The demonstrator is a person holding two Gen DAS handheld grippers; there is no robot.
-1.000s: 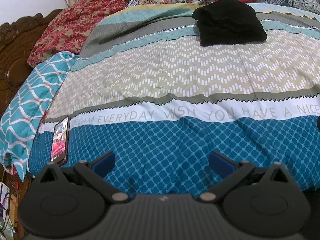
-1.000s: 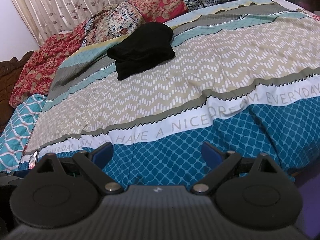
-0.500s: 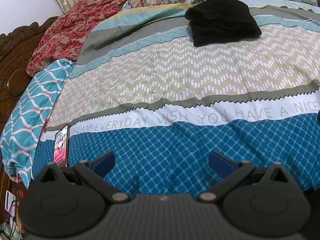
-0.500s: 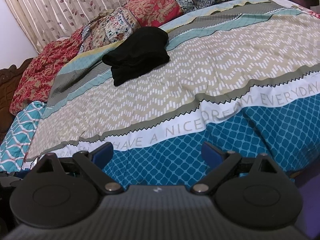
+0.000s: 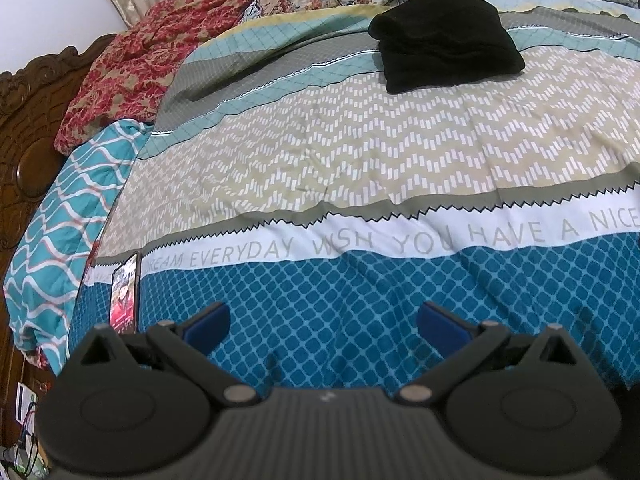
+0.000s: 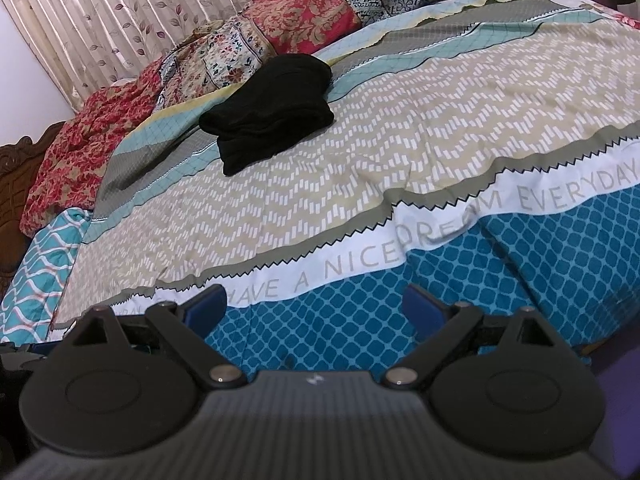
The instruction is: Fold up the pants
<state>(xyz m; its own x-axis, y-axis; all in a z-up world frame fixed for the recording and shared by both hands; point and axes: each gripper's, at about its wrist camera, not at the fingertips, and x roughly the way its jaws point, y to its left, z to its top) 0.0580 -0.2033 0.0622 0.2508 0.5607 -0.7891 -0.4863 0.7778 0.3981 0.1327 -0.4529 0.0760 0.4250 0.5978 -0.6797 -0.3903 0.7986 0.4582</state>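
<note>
Black pants (image 5: 444,40) lie in a folded bundle on the far part of the bed; they also show in the right wrist view (image 6: 272,112). My left gripper (image 5: 323,320) is open and empty, low over the blue near edge of the bedspread, far from the pants. My right gripper (image 6: 314,306) is open and empty too, over the same near edge, well short of the pants.
The patterned bedspread (image 5: 360,152) covers the bed. A phone (image 5: 125,286) with a lit screen lies at the near left edge. Floral pillows and blankets (image 6: 280,28) line the far side below a curtain (image 6: 100,12). A carved wooden headboard (image 5: 24,128) stands at left.
Both grippers have tilted or risen slightly, so the pants sit a little lower and nearer in both views. Both stay open and empty.
</note>
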